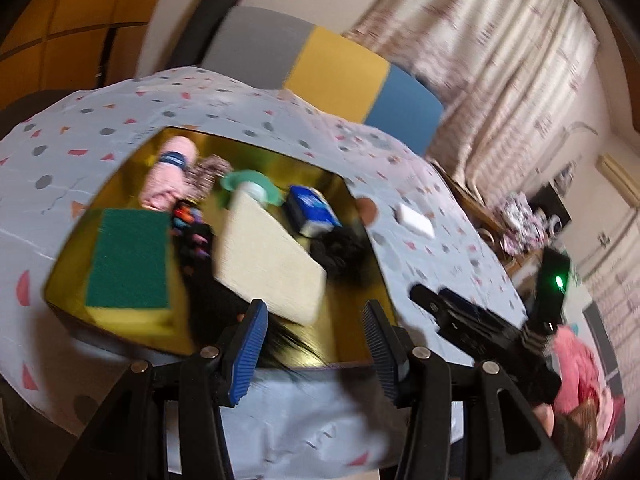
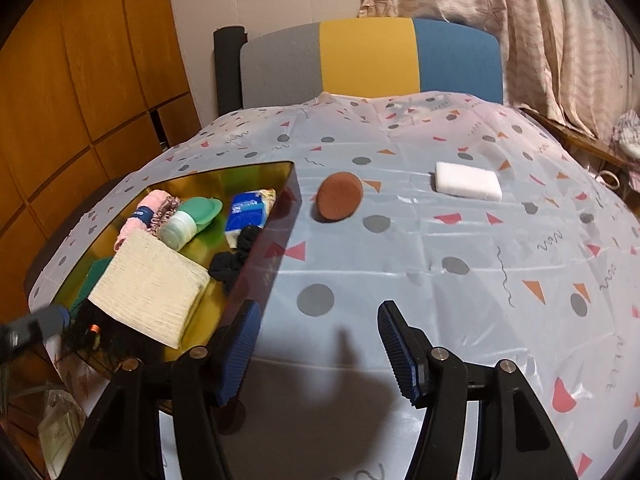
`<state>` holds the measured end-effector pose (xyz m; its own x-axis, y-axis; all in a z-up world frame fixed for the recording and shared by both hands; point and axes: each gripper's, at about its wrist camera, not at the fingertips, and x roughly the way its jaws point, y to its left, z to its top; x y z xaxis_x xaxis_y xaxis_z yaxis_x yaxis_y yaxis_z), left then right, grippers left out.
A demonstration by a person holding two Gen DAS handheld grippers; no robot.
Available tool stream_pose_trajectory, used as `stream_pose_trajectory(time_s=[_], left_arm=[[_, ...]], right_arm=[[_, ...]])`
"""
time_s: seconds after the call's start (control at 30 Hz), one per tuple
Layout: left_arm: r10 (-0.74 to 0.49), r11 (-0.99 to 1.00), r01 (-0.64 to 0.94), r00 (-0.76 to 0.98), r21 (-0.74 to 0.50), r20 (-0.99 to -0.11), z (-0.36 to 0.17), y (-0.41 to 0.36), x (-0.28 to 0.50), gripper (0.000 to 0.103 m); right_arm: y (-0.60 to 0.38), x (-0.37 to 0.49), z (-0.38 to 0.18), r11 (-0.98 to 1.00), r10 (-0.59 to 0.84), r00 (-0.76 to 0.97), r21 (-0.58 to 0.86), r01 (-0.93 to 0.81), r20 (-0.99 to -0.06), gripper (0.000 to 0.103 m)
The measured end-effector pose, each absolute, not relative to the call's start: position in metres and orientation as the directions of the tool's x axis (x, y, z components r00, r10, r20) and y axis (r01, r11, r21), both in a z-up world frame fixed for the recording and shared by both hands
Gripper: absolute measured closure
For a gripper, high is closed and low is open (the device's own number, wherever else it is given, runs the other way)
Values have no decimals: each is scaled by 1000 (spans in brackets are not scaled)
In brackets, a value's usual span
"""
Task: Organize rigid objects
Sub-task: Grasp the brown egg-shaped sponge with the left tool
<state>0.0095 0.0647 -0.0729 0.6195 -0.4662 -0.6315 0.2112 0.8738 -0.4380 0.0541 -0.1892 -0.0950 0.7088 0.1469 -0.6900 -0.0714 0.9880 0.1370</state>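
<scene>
A gold-lined box point(image 1: 288, 160) sits on the patterned tablecloth and holds a green scouring sponge point(image 1: 130, 256), a cream pad point(image 1: 268, 264), a pink towel roll point(image 1: 170, 172), a blue tissue pack point(image 1: 314, 210), a green-capped bottle point(image 2: 188, 220), markers and black hair items. My left gripper point(image 1: 314, 312) hovers open over the box's near edge, nothing pressed between its pads. On the cloth to the right of the box point(image 2: 240, 178) lie a brown round piece point(image 2: 339, 197) and a white block point(image 2: 468, 186). My right gripper point(image 2: 319, 312) is open above bare cloth, well short of both.
A chair back point(image 2: 368, 56) in grey, yellow and blue stands behind the table. Wooden cabinets point(image 2: 80, 80) rise on the left and curtains point(image 2: 540, 20) hang on the right. The table's near edge lies just under both grippers.
</scene>
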Motion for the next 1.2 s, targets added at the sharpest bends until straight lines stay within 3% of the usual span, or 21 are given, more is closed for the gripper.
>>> stream_pose_trajectory(time_s=[0.57,0.83,1.2], left_arm=[[-479,864,419,509,-280,-715,-46,-77,63,53],[-400,878,451,505,-161,-765,-44,-142,152,53],[-153,915,401,466,54,-871,-99,-168,245,53]], right_arm=[[-305,41,-101,964,6,763,206,167,-646,40],[-332,35,-102,944,8,787,264,198,-617,39],[-355,39,-101,926,27,793,315,211,-609,37]])
